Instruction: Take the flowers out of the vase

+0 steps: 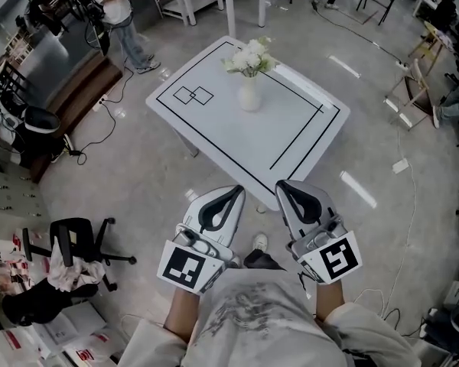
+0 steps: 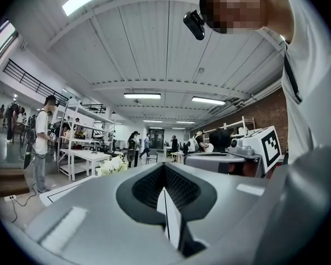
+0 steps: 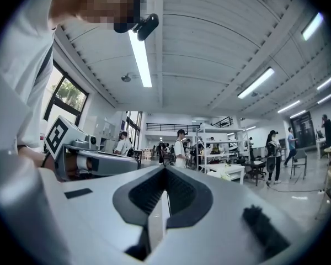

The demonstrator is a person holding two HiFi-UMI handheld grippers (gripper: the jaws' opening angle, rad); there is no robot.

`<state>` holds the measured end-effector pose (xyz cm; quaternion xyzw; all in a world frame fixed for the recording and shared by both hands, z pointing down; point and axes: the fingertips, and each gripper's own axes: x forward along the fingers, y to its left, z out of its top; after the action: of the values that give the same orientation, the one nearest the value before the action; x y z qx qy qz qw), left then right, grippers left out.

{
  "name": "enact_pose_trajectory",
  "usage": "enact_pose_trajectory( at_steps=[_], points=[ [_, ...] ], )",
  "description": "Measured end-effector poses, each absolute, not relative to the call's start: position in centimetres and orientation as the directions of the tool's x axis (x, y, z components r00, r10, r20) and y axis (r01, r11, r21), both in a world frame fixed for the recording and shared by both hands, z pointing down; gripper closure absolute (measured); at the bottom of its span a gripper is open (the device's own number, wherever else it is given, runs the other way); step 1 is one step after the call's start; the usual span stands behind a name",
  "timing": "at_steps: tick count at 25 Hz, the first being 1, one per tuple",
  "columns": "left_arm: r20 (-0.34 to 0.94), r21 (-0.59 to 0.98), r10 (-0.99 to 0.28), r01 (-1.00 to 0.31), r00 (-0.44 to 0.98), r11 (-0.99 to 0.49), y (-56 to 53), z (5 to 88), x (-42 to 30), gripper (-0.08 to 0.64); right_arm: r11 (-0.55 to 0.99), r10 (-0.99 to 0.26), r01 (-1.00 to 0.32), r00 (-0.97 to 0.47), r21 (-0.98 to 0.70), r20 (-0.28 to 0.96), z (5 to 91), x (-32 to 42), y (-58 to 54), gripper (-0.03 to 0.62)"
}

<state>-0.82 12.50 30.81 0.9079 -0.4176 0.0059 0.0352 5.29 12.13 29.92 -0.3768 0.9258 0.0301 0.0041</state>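
Two empty tools, left hand-held gripper (image 1: 236,191) and right hand-held gripper (image 1: 284,185), jaws together, sit well short of the vase (image 1: 249,95) on the worktop (image 1: 291,140); white flowers (image 1: 249,56) stand upright in it, dead ahead, left marginally nearer.

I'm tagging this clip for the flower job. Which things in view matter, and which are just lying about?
Job: white flowers, white vase, white table, left claw and right claw, both shut and empty.
Lying about: black office chair, folding chair.
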Motion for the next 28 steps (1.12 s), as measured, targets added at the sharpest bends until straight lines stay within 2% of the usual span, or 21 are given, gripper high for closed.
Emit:
enact_pose_trajectory(
  at_steps=[8,13,17,28],
  points=[
    [0.027,0.021,-0.77,-0.77,0.638,-0.638,11.4,30.4,0.6,0.552,0.731,-0.678,-0.68,-0.733,0.056,-0.048,29.3,6.7,10.9,0.576],
    [0.067,0.073,-0.772,-0.774,0.632,-0.628,10.2,30.8,0.9,0.552,0.736,-0.674,-0.675,-0.738,0.056,-0.043,29.4,6.7,9.4,0.576],
    [0.033,0.039,-0.774,-0.774,0.633,-0.632,8.5,31.1,0.7,0.552,0.74,-0.67,-0.67,-0.742,0.047,-0.034,30.0,6.3,8.0,0.577],
    [0.033,0.074,-0.754,-0.754,0.656,-0.653,2.8,31.3,0.3,0.552,0.725,-0.686,-0.685,-0.728,0.066,-0.017,29.9,5.6,2.6,0.577]
  ],
)
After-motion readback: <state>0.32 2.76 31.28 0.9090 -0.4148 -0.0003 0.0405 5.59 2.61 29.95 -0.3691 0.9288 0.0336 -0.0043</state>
